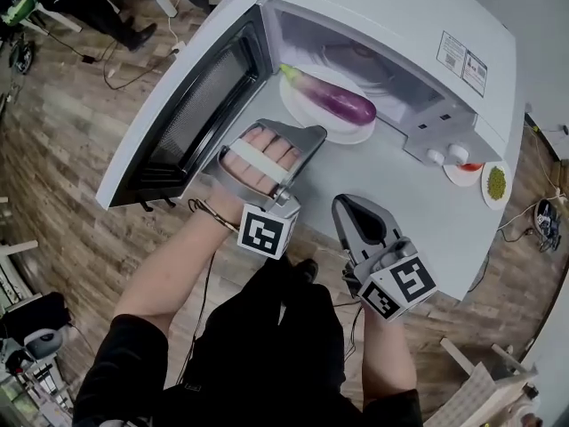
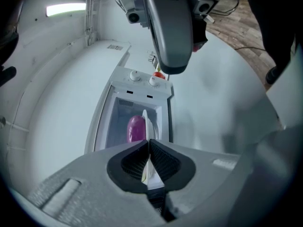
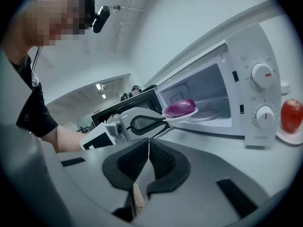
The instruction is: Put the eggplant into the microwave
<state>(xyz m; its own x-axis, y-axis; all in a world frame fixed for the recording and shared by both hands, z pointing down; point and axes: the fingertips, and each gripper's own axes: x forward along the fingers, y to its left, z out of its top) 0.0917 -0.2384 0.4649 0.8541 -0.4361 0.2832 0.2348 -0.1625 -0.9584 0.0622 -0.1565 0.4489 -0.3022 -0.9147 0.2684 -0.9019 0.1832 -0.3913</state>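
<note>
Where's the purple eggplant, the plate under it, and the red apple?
eggplant (image 1: 342, 102): head view, middle of its purple body.
plate (image 1: 302, 109): head view, bare white part left of the eggplant.
apple (image 3: 292, 115): right gripper view, its red side.

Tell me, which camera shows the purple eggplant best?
The head view: the eggplant lies whole from above, stem to tip, on a white plate at the mouth of the microwave. The left gripper view shows only one end beside the edge-on plate; the right gripper view shows it small, from the side.

White table (image 1: 400, 207), open microwave (image 1: 382, 20), apple saucer (image 3: 285, 137)
</note>
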